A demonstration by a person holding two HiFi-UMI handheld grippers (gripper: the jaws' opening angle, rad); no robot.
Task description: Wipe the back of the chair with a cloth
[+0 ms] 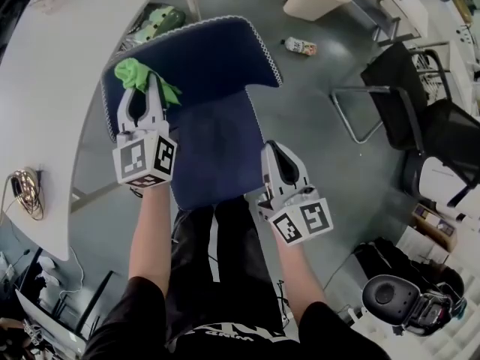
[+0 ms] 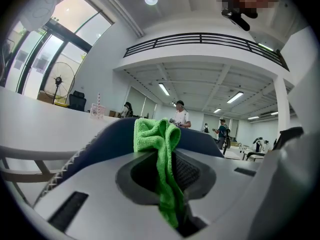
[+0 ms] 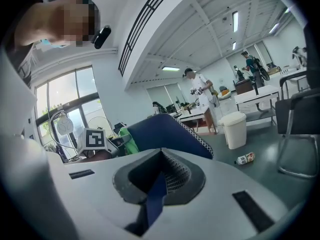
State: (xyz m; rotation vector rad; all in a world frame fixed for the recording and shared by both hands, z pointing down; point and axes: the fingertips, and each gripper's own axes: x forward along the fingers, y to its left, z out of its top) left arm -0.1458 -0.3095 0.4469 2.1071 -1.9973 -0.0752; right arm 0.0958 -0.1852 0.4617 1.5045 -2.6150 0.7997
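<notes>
Two grippers on this one: closest in, the right gripper [image 1: 273,150] has its jaws pinched together on the seat edge of the blue chair [image 1: 214,152], and further out the left gripper [image 1: 142,88] is clamped tight on the green cloth [image 1: 133,73], bunched against the chair back [image 1: 214,55] top corner.
</notes>
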